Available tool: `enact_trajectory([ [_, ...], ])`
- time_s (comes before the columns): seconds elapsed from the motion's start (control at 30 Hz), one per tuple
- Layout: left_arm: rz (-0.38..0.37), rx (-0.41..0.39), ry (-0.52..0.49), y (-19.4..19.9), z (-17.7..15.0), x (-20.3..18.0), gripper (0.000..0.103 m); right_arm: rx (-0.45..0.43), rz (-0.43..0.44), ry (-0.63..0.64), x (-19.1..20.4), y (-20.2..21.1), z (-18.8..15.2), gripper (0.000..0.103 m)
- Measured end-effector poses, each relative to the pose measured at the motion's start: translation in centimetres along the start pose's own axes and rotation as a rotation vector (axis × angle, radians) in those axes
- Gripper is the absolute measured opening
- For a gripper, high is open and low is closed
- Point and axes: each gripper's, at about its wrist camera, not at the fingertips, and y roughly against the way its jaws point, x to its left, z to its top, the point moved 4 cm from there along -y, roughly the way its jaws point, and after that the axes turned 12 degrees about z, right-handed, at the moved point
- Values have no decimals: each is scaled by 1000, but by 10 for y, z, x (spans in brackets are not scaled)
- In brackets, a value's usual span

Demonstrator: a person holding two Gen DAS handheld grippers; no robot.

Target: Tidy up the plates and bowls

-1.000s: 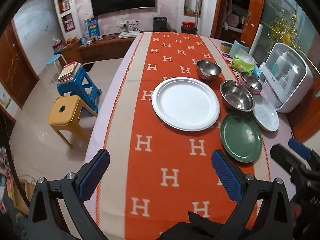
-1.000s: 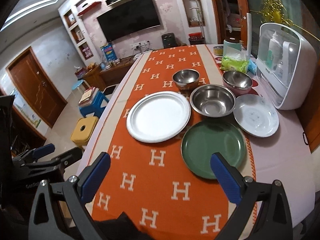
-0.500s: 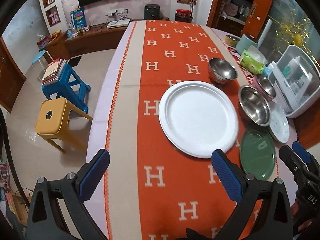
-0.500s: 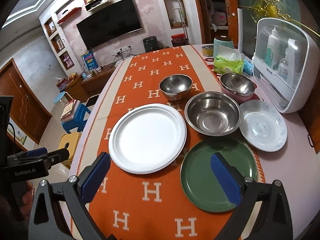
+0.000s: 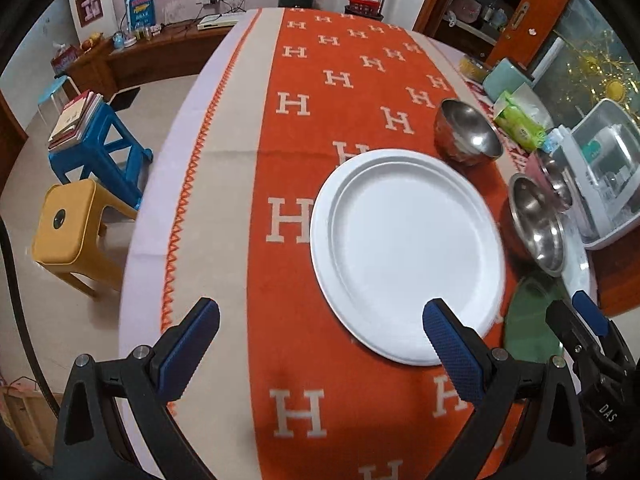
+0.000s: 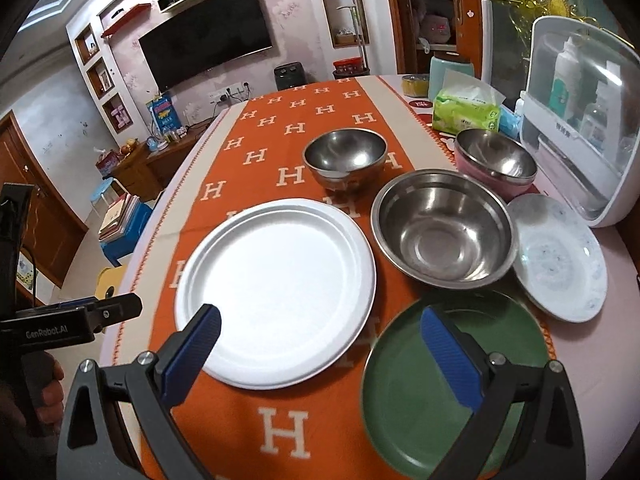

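A large white plate point(image 5: 404, 248) point(image 6: 276, 288) lies on the orange H-patterned runner point(image 5: 304, 128). A green plate point(image 6: 452, 384) point(image 5: 528, 320) lies to its right, with a large steel bowl point(image 6: 440, 228) point(image 5: 538, 228) behind it. A small steel bowl point(image 6: 344, 158) point(image 5: 466, 132), a pink-sided steel bowl point(image 6: 496, 160) and a speckled white plate point(image 6: 560, 256) stand further back and right. My left gripper point(image 5: 320, 332) is open and empty above the white plate's near left edge. My right gripper point(image 6: 320, 338) is open and empty, hovering between the white and green plates.
A white lidded organizer box point(image 6: 580, 120) and a green tissue pack point(image 6: 466, 112) stand at the table's right side. A yellow stool point(image 5: 68, 236) and a blue stool with books point(image 5: 100, 136) stand on the floor to the left.
Both grippers have moved forward and down toward the plates, which now look larger. Both stay open. No dish has moved.
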Motion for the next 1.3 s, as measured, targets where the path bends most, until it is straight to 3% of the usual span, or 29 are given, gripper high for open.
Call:
enact_trajectory([
  [0.17,30,45,-1,-37,2,-5,101,-3,-6,21,-9,-23,-1,98],
  [0.3,9,63,23,-55,2,-6,100,7,-23,44,-15,-39,0,92],
  [0.63,-28,116,22,-83,-1,-14,71,73,-39,28,-34,-75,-5,71],
  [0.9,-3,93,-22,-84,-1,-24,63,91,-74,-6,-41,-88,-8,51],
  [1.1,7,84,-43,-83,2,-31,50,102,-55,-29,-41,-93,-11,43],
  [1.3,-30,82,-43,-81,2,-30,34,104,-60,-32,-40,-93,-11,42],
])
